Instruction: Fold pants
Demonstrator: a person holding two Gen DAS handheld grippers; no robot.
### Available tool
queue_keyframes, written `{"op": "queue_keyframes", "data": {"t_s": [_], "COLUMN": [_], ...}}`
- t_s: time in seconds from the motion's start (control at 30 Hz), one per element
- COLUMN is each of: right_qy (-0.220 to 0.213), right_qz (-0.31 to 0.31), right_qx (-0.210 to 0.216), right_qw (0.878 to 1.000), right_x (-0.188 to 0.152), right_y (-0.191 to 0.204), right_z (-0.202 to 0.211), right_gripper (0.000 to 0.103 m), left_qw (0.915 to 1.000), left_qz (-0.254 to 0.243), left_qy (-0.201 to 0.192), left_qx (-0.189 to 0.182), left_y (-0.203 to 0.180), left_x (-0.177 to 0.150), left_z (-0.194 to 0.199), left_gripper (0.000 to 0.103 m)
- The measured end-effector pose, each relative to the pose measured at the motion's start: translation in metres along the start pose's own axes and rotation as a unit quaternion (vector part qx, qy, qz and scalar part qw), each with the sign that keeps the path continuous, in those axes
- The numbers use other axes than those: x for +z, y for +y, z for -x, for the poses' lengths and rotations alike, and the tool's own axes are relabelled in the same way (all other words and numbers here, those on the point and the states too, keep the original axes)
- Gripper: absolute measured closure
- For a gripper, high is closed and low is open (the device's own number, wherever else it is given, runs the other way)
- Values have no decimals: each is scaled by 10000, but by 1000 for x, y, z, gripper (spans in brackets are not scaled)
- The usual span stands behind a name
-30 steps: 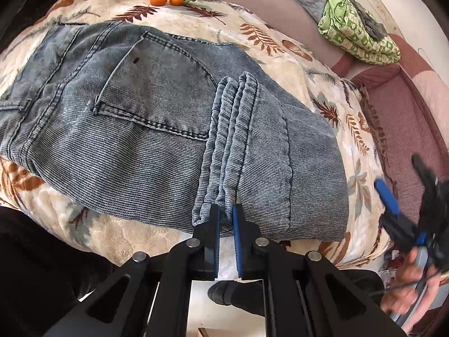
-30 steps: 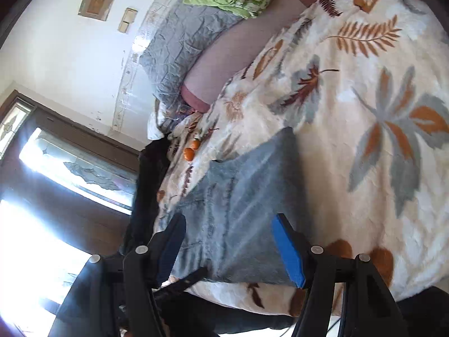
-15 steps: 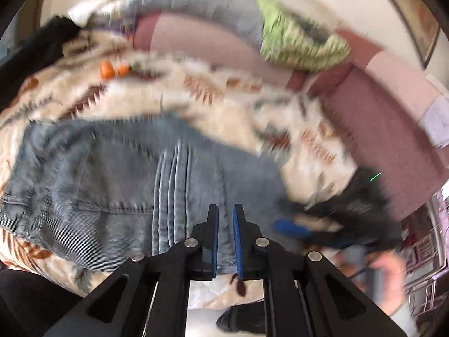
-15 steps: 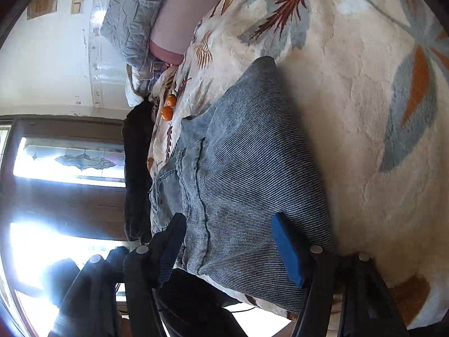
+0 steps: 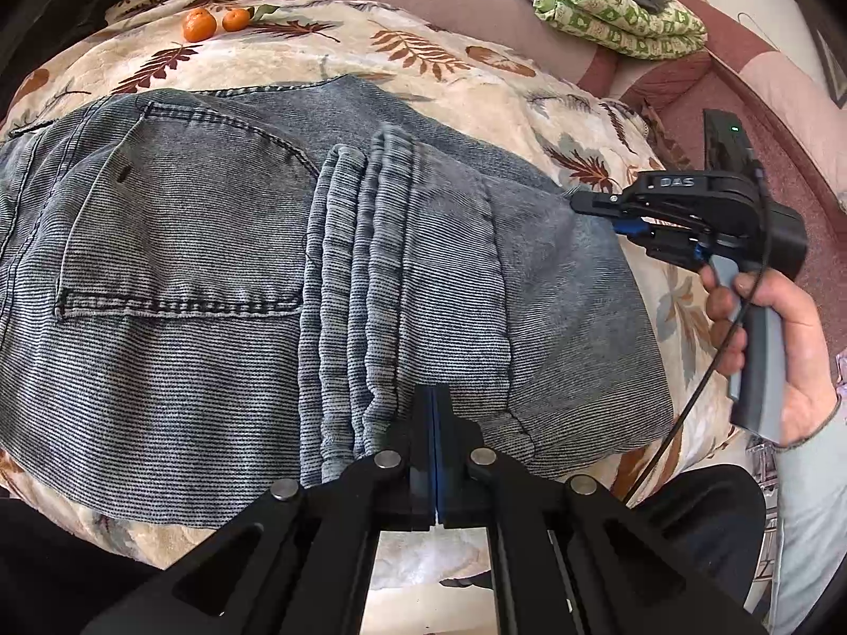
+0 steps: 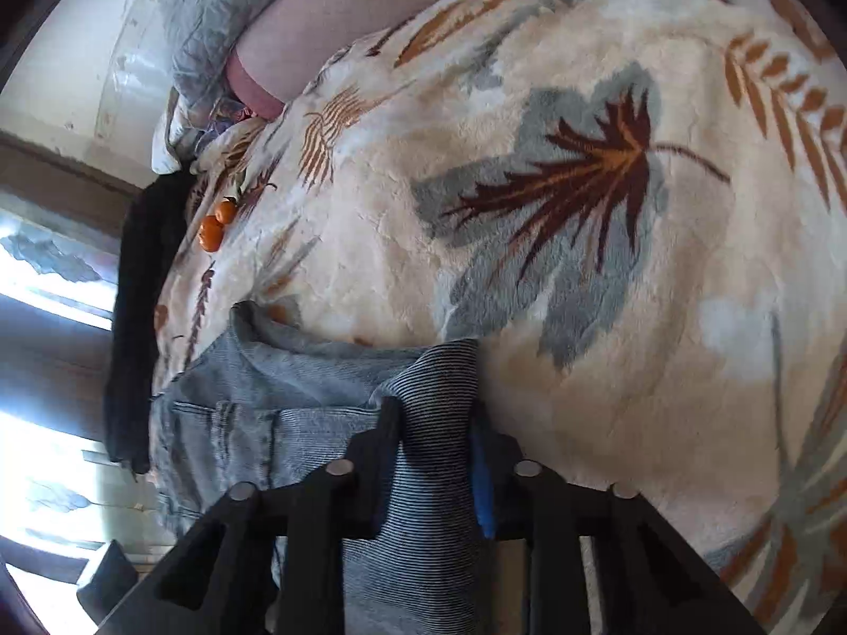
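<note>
From the left wrist, my left gripper (image 5: 434,413) has its jaws pressed together at the near edge of the pants (image 5: 222,286), which lie folded on the leaf-print blanket (image 5: 370,47); whether any denim is pinched I cannot tell. My right gripper (image 5: 614,214) reaches the far fold corner, I think to lift it for the next fold. Two oranges (image 5: 214,24) and a green cloth (image 5: 614,0) sit well clear.

From the right wrist, the right gripper (image 6: 436,455) is partly closed with the pants' (image 6: 434,402) corner between its fingers. Open blanket (image 6: 582,106) lies ahead; nothing blocks.
</note>
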State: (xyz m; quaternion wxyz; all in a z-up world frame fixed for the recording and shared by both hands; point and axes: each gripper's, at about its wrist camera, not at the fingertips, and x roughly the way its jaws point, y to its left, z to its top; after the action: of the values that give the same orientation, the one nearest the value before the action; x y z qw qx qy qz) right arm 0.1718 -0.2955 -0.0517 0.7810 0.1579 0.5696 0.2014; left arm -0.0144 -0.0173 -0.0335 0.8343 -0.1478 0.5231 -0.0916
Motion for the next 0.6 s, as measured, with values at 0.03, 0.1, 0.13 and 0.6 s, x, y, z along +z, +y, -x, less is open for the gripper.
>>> {"op": "queue_keyframes", "data": {"t_s": [0.03,0.1,0.13,0.6], "right_qy": [-19,-98,-202,360], "right_qz": [-67,-19,121,-734], "right_qx": [-106,-138,-124,759], "right_qw": [9999,9999,9996,9938], "right_x": [2,-1,-4,-123], "right_y": [-6,-4,0,-5], "right_z": [-4,-5,0,39], "right_gripper": [87,87,86,79], "left_qw": [10000,10000,10000,10000], "left_qz": [-14,-31,-23,-85], "left_qy": [-3,-10,-14,-16], "left_qx": [9,11,-3,36], "left_y": [1,3,2,-3], "left_x": [-1,-4,-3,1], "left_z": [2,6,5,2], "left_gripper": [101,101,101,101]}}
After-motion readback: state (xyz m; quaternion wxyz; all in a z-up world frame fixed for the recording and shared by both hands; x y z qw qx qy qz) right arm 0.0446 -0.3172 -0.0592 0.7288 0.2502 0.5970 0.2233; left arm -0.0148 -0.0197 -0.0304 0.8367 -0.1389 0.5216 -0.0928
